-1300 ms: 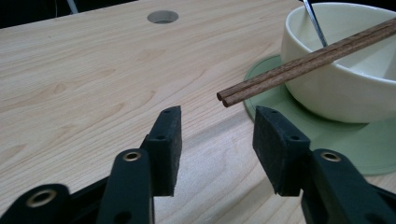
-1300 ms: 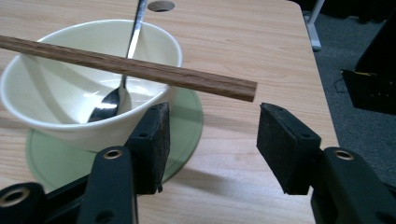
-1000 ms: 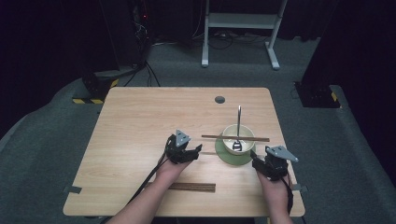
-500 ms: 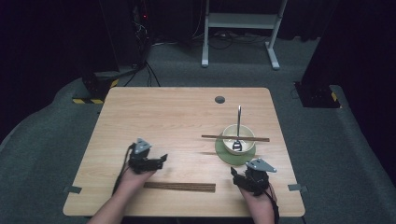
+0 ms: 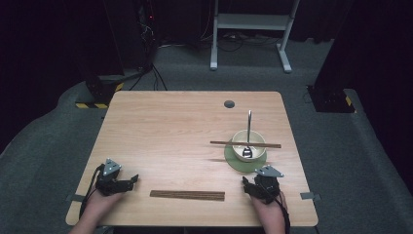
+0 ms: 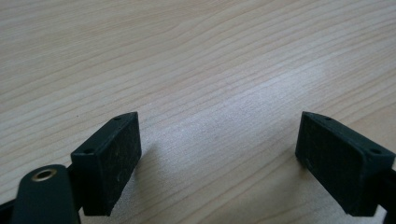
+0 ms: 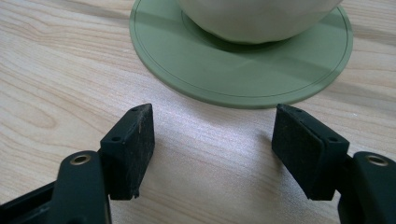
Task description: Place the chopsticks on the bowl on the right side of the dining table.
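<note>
A pale bowl [image 5: 248, 146] stands on a green saucer [image 5: 233, 158] at the table's right side, with a spoon [image 5: 249, 127] in it and a thin chopstick [image 5: 219, 143] laid across its rim. More dark chopsticks [image 5: 187, 195] lie flat near the front edge. My left gripper [image 5: 131, 179] rests open on bare wood at the front left. My right gripper [image 5: 248, 183] rests open just in front of the saucer [image 7: 243, 70], and the bowl [image 7: 257, 18] looms above its jaws. Nothing lies between either pair of jaws.
The wooden table [image 5: 170, 126] has a round cable hole [image 5: 229, 104] near its far edge. Grey carpet surrounds it, with a white metal stand [image 5: 253, 29] and dark equipment behind.
Both hands drew back toward the front edge of the table, the left one also further left. Bowl, spoon and chopsticks stayed put.
</note>
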{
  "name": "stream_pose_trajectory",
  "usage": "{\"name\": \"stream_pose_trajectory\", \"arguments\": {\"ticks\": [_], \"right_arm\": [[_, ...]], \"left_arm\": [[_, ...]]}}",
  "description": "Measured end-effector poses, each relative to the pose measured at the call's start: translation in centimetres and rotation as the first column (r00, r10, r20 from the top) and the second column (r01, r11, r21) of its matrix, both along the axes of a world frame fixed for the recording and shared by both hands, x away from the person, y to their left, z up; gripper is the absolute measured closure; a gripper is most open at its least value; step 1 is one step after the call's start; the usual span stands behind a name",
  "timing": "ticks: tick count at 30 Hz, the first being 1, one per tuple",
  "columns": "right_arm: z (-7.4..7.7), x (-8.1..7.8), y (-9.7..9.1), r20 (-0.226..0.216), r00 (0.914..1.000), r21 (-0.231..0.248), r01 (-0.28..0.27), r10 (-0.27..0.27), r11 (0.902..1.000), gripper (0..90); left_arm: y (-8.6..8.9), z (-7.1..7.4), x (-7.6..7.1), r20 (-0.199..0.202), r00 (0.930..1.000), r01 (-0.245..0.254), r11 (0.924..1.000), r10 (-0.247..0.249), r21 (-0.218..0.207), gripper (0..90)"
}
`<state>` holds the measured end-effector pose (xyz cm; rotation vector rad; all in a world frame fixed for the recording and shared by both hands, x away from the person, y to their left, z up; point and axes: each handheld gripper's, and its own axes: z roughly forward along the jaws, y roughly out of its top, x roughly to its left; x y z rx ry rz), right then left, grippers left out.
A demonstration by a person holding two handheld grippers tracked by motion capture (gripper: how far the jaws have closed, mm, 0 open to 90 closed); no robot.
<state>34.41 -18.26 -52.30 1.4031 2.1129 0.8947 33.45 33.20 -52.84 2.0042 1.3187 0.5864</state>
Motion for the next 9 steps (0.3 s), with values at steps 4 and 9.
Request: {"name": "stream_pose_trajectory", "arguments": {"ticks": [4, 9], "right_arm": [[0.0, 0.05, -0.02, -0.005, 1.0, 0.005, -0.007, 0.007, 1.0, 27.4], [-0.02, 0.05, 0.03, -0.003, 1.0, -0.001, -0.003, 0.003, 1.0, 26.2]], "left_arm": [[0.02, -0.02, 0.09, -0.006, 1.0, 0.001, 0.9999, -0.001, -0.01, 13.9], [-0.02, -0.01, 0.14, -0.007, 1.0, 0.002, 1.0, -0.002, -0.008, 14.0]]}}
